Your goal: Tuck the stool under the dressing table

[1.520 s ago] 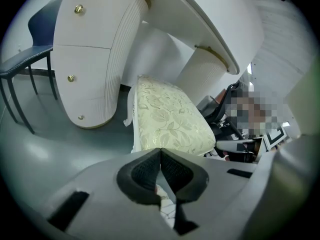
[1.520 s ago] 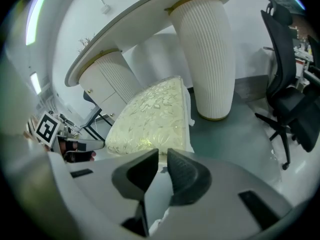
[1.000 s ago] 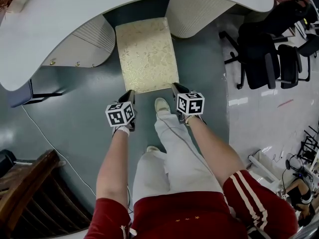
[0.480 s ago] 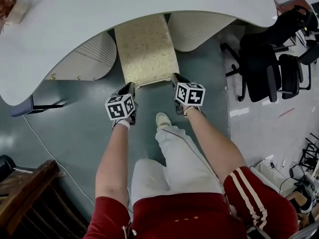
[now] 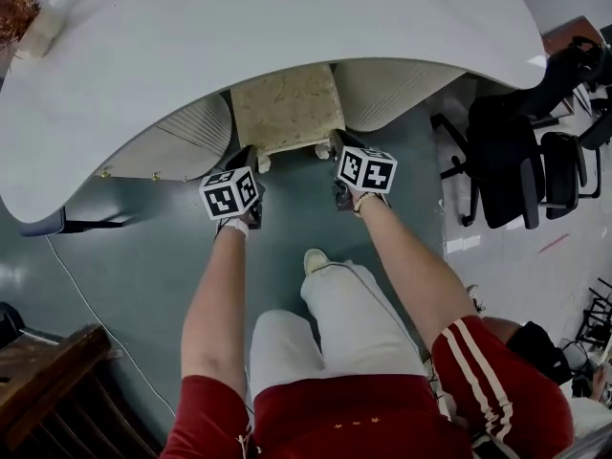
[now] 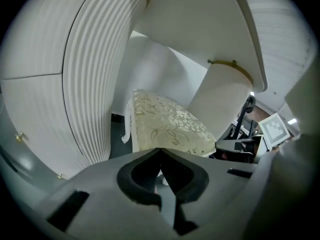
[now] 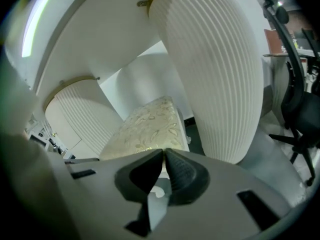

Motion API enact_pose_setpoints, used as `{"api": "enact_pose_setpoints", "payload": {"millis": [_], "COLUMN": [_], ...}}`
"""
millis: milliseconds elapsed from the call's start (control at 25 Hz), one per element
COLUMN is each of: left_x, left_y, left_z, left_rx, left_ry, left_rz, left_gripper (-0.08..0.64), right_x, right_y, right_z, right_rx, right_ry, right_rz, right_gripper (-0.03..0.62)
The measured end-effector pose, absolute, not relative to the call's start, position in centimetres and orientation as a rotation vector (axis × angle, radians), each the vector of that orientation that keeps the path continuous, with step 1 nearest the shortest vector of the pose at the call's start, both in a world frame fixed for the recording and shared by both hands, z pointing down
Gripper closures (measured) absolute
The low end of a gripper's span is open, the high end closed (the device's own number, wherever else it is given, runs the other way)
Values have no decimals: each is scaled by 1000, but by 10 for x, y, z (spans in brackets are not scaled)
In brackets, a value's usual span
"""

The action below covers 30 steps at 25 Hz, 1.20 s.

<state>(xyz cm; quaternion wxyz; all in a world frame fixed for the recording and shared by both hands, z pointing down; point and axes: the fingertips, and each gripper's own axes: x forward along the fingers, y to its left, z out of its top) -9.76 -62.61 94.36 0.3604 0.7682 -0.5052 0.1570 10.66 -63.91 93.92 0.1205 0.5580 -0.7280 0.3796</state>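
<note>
The stool [image 5: 287, 111] has a cream, gold-patterned cushion and short white legs. Its far half is hidden under the white curved top of the dressing table [image 5: 239, 36], and it sits between the two fluted pedestals. My left gripper [image 5: 251, 154] is shut, with its tips at the stool's near left corner. My right gripper [image 5: 338, 142] is also shut, at the near right corner. In the left gripper view, the closed left gripper [image 6: 160, 150] points at the cushion [image 6: 167, 126]. The right gripper view shows the right gripper [image 7: 164, 152] with its jaws together just before the cushion [image 7: 147, 124].
Fluted pedestals [image 5: 186, 132] [image 5: 392, 89] flank the stool closely. Black office chairs [image 5: 521, 156] stand at the right. Dark wooden furniture [image 5: 43, 385] is at the lower left, and a thin cable [image 5: 91, 304] runs over the green floor. The person's shoe [image 5: 314, 259] is behind the grippers.
The stool has slid away from me, further under the table top, so less of the cushion shows. Both grippers moved forward with it at its near corners. The person stepped forward.
</note>
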Motion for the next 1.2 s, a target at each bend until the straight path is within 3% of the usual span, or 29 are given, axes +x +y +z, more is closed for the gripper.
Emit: {"api": "enact_pose_setpoints", "payload": {"millis": [520, 920, 1200], "left_x": [-107, -143, -198], "left_y": [-590, -504, -389], "left_z": [860, 705, 605], "left_rx": [2003, 2149, 2172], "left_ry": [-1268, -1269, -1339], "left_rz": [273, 267, 311], "left_gripper": [561, 561, 561], "right_x": [105, 104, 102], "right_y": [-602, -536, -411], "right_z": [866, 714, 616], "right_rx": [1558, 1515, 1424], "right_ry": [-2178, -2254, -2258], "right_rz": [1013, 938, 788], "right_gripper": [603, 591, 591]}}
